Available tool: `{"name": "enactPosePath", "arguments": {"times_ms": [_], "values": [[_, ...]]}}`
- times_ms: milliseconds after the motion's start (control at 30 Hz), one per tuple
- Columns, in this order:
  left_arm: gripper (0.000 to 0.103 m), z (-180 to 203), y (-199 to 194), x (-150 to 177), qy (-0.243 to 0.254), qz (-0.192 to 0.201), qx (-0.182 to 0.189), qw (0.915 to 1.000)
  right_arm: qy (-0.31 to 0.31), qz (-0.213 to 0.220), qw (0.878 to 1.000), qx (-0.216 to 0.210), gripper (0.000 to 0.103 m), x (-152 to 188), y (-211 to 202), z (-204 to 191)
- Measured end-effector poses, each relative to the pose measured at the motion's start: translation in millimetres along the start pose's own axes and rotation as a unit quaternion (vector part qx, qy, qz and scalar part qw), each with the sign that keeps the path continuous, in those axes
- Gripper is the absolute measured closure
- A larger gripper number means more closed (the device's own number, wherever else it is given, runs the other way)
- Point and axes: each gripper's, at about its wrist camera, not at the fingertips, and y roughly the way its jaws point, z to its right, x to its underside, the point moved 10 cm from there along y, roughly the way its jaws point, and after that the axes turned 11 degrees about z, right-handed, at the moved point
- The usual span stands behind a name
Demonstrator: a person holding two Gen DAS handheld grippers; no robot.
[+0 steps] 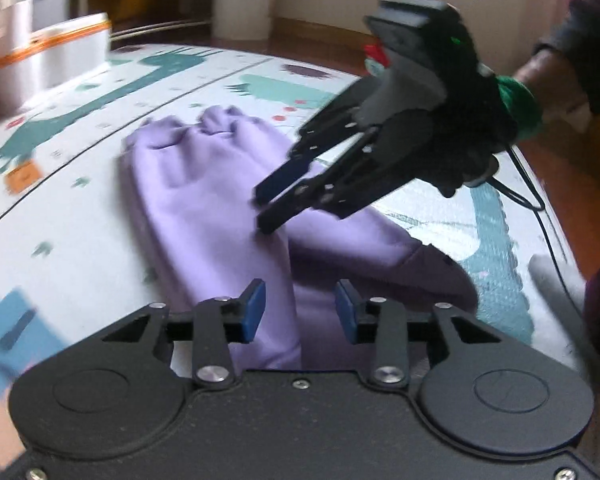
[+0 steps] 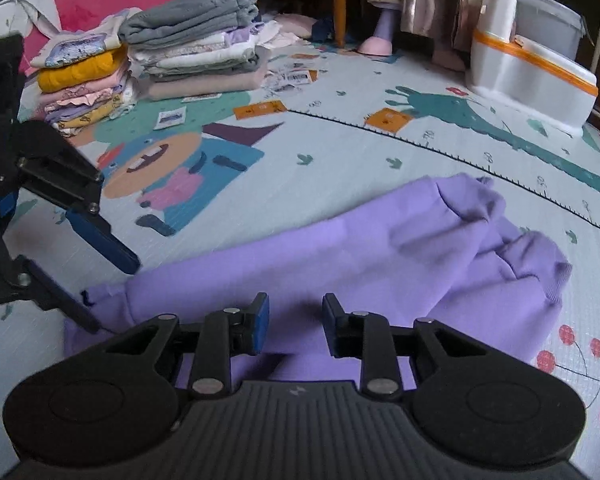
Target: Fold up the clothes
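While the left wrist view looks down past your left gripper, its blue pads stand apart with nothing between them. The lilac soft-knit trousers lie flat on the pale printed foam play mat, straight ahead of and partly under those jaws. The long axis runs away from the jaws toward the gathered cuffs at the far end. Your right gripper comes in from the right, tips low over the middle of the cloth, jaws slightly apart; contact cannot be told.

In the right wrist view, the jaws stand apart and empty. The trousers lie just ahead and below, long axis running from lower left to the cuffs at upper right. The left gripper sits at the left, its lower finger near the waistband corner.

Judgement: the left is nearer the waist end, the right nearer the middle; the fold would carry along that axis.
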Motion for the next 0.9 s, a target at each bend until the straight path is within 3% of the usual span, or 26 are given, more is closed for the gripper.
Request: {"name": "enactPosePath", "arguments": {"times_ms": [67, 200, 300, 400, 533, 733, 900], "values": [[0.066, -6, 17, 20, 0.000, -0.028, 0.000, 0.9996, 0.017, -0.007, 1.000, 0.003, 0.072, 9, 10, 7], [0.068, -20, 24, 29, -0.071, -0.013, -0.006, 0.9974, 0.043, -0.003, 0.999, 0.005, 0.068, 18, 24, 17], [0.068, -16, 24, 26, -0.077, -0.005, -0.016, 0.9969, 0.036, -0.003, 0.999, 0.000, 0.068, 19, 25, 17], [0.068, -12, 5, 19, -0.076, 0.001, -0.007, 0.9971, 0.023, -0.010, 1.000, 0.006, 0.067, 10, 17, 14], [0.066, -15, -36, 8, -0.077, 0.024, -0.002, 0.9967, 0.028, 0.018, 0.999, 0.012, 0.065, -4, -16, 14], [0.064, -1, -69, 18, 0.038, -0.002, 0.003, 0.9993, -0.019, 0.019, 1.000, 0.011, 0.061, 16, -73, -13], [0.054, 22, -82, 47, 0.153, -0.039, 0.026, 0.9871, -0.067, -0.002, 0.998, -0.017, 0.059, 48, -109, -54]]}}
